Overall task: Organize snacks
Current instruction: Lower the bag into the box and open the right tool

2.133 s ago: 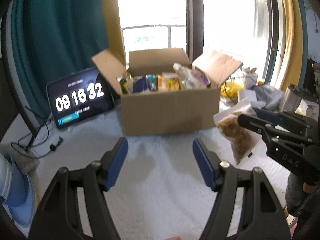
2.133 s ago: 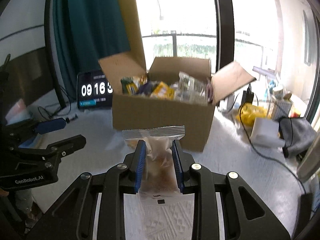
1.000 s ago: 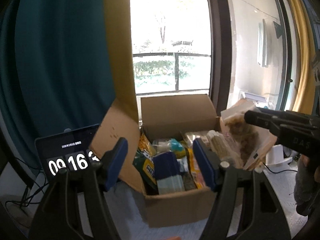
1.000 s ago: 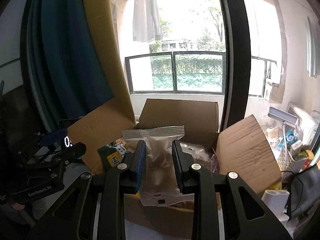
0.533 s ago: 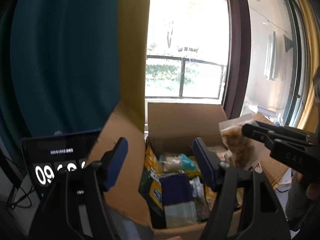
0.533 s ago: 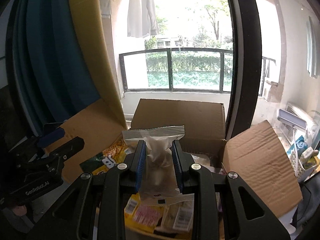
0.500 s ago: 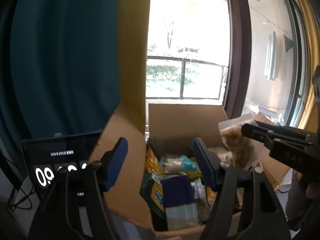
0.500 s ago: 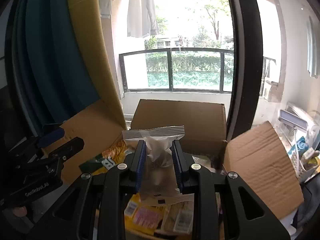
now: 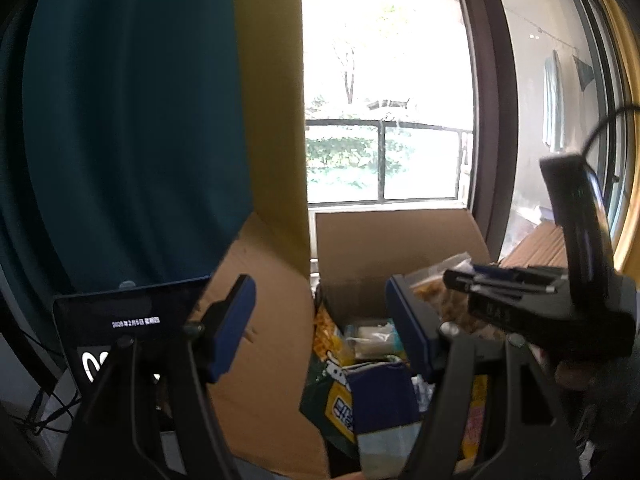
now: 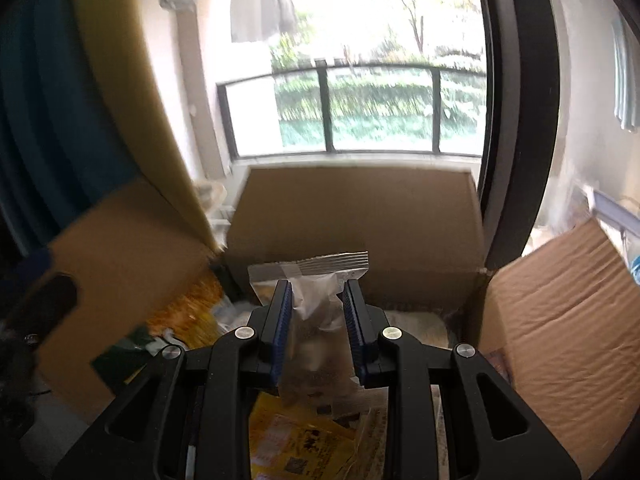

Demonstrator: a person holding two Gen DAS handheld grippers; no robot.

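An open cardboard box filled with snack packets stands below the window. My right gripper is shut on a clear bag of brown snacks and holds it over the box's inside, above yellow packets. In the left wrist view the same bag shows at the right, pinched by the right gripper over the box. My left gripper stands open and empty at the box's left flap, over a blue packet and a green one.
A tablet showing a clock stands left of the box. Teal and yellow curtains hang behind the left flap. The box's right flap folds outward. A dark window frame rises behind the box.
Both grippers have come closer to the box. The right gripper has sunk with the bag, from above the box's rim down over the packets inside. The left stays open.
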